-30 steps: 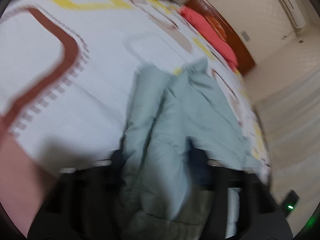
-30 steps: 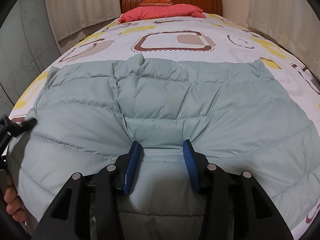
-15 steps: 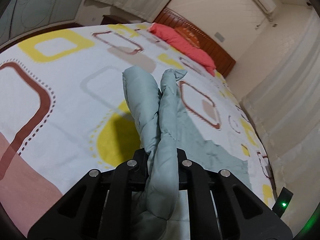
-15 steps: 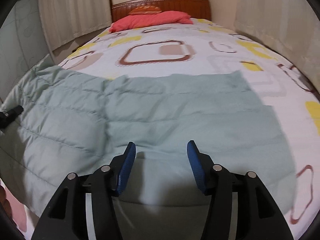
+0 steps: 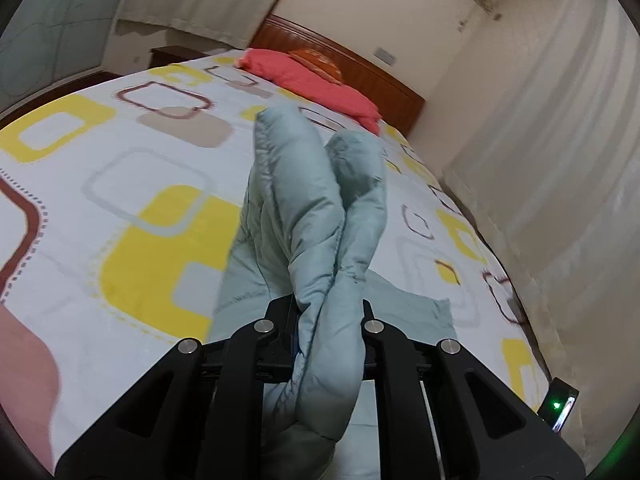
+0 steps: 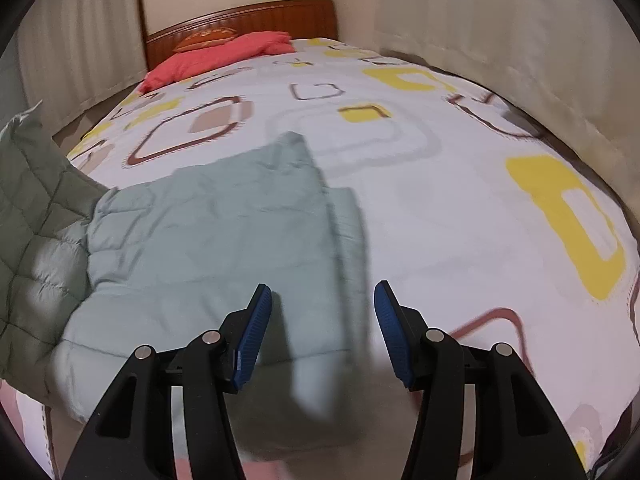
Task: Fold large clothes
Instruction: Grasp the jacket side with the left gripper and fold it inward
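- My left gripper (image 5: 330, 320) is clamped on a doubled ridge of the pale green padded jacket (image 5: 320, 208), which rises through the centre of the left wrist view; I judge this hold lifts one side so it can be carried over the rest.
- My right gripper (image 6: 322, 330) stands with jaws apart and nothing between the blue pads (image 6: 254, 334), at the lower centre of its view, hovering over the jacket's near edge.
- The rest of the jacket lies flat on the patterned bedspread (image 6: 460, 208), filling the left and centre of the right wrist view; its raised side shows at the far left.
- The jacket's right edge runs up the middle of that view; right of it the bedspread is bare to the curtain (image 6: 540, 32), giving room to lay the fold.
- The red pillow (image 6: 224, 54) lies well apart at the headboard (image 6: 260, 16), upper left.
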`<state>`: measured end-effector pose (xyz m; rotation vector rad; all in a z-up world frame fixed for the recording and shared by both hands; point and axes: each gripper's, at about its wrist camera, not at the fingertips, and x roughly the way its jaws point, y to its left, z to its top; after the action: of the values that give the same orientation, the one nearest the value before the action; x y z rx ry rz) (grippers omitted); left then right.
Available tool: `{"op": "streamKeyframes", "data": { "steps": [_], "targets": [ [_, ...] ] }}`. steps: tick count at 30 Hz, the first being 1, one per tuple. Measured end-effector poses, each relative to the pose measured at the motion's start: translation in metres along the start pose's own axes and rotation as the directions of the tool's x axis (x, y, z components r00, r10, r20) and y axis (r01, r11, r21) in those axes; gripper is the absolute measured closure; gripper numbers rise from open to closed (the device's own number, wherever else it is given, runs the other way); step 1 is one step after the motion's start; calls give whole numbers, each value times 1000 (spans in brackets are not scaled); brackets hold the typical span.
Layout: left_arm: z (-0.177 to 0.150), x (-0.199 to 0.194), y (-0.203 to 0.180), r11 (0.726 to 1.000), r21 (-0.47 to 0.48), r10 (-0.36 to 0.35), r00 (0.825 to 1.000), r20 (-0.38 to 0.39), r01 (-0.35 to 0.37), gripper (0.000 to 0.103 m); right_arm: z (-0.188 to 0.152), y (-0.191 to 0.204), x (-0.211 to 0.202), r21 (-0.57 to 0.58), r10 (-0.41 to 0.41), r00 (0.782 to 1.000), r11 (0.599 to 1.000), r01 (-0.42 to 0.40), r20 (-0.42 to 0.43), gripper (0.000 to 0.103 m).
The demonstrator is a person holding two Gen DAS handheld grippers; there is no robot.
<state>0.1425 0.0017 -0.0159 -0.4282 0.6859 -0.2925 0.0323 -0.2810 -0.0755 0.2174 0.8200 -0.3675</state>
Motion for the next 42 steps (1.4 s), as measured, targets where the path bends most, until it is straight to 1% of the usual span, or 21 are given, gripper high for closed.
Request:
{"op": "streamKeyframes", "data": {
  "steps": [5,10,15,18,22,26,30,36,42],
  "targets": [
    [-19,16,-39,998,57,-23,999,-36,25,92,-3,-26,1,32,-4,1000,999,4,-10,49],
    [-44,42,-77,994,101,-39,994,-106,50,92,-5,-40,4,55,-9,1000,998,10,-15,49],
    [-77,68,-95,988,145,-23,984,-175,49,92,-8,-51,13,82,1,999,997,1,-33,49],
    [-99,87,-97,987,153,-9,974,-227,45,92,-12,-52,20,85,12,999,996,-8,-49,49],
    [-115,96,-104,980,194,10,973,-229,36,92,-18,-51,28,82,22,997,996,-17,-69,49],
    [-122,103,-105,977,212,19,972,-232,32,92,-20,-53,34,93,34,996,995,-26,-80,49],
    [-131,108,-109,965,260,39,975,-221,20,92,-20,-53,36,94,38,996,995,-30,-82,49],
    [-136,115,-114,955,296,55,974,-220,13,92,-21,-52,37,95,37,996,995,-29,-84,49],
    [-134,112,-115,955,297,51,974,-220,17,91,-20,-54,38,101,34,996,995,-26,-84,49]
  ]
}}
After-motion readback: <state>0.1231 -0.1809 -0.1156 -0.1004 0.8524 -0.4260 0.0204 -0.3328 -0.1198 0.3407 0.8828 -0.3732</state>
